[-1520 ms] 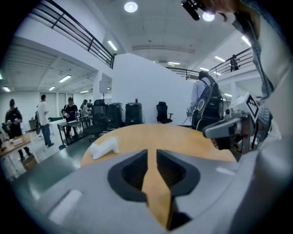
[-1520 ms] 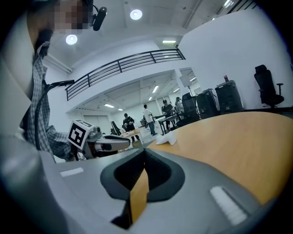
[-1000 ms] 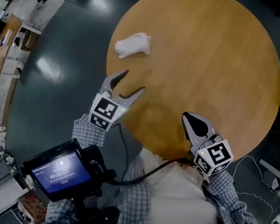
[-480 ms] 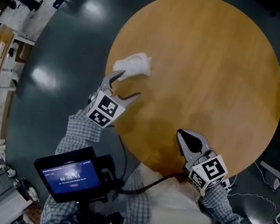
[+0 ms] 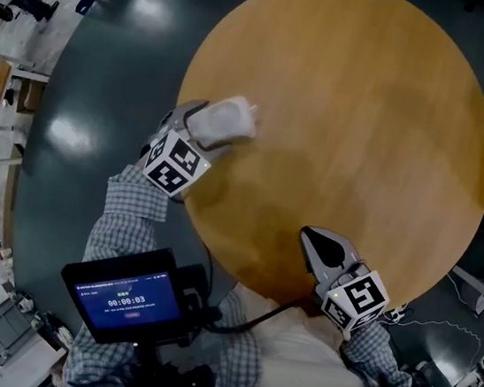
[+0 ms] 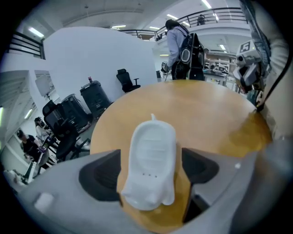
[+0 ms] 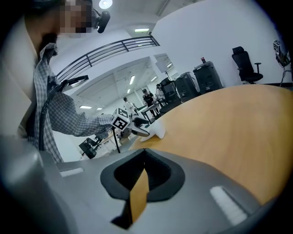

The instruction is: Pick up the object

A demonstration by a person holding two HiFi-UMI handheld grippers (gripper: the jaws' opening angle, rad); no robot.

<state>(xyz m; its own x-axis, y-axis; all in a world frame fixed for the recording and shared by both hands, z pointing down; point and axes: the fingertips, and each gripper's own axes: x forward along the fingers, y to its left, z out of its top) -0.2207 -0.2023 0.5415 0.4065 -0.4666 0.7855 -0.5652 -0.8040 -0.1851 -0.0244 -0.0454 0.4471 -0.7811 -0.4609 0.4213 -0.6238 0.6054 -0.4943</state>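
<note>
A small white moulded plastic object [image 5: 227, 120] lies near the left edge of the round wooden table [image 5: 369, 117]. My left gripper [image 5: 204, 129] has reached it, and its jaws are opening, one on each side. In the left gripper view the object [image 6: 153, 160] lies lengthwise between the two dark pads [image 6: 100, 177], with a gap showing on the right side. My right gripper [image 5: 307, 236] hovers over the table's near edge with its jaws closed together and nothing in them. From the right gripper view, the object [image 7: 155, 132] and the left gripper [image 7: 132, 130] are far off to the left.
A handheld device with a lit blue screen [image 5: 127, 295] and a black cable sit close to the person's body. Dark glossy floor surrounds the table. A person with a backpack [image 6: 181, 50] stands beyond the far edge, and office chairs [image 6: 128, 80] stand to the left.
My left gripper moved forward and left to the white object, which now lies between its jaws. The right gripper hardly moved.
</note>
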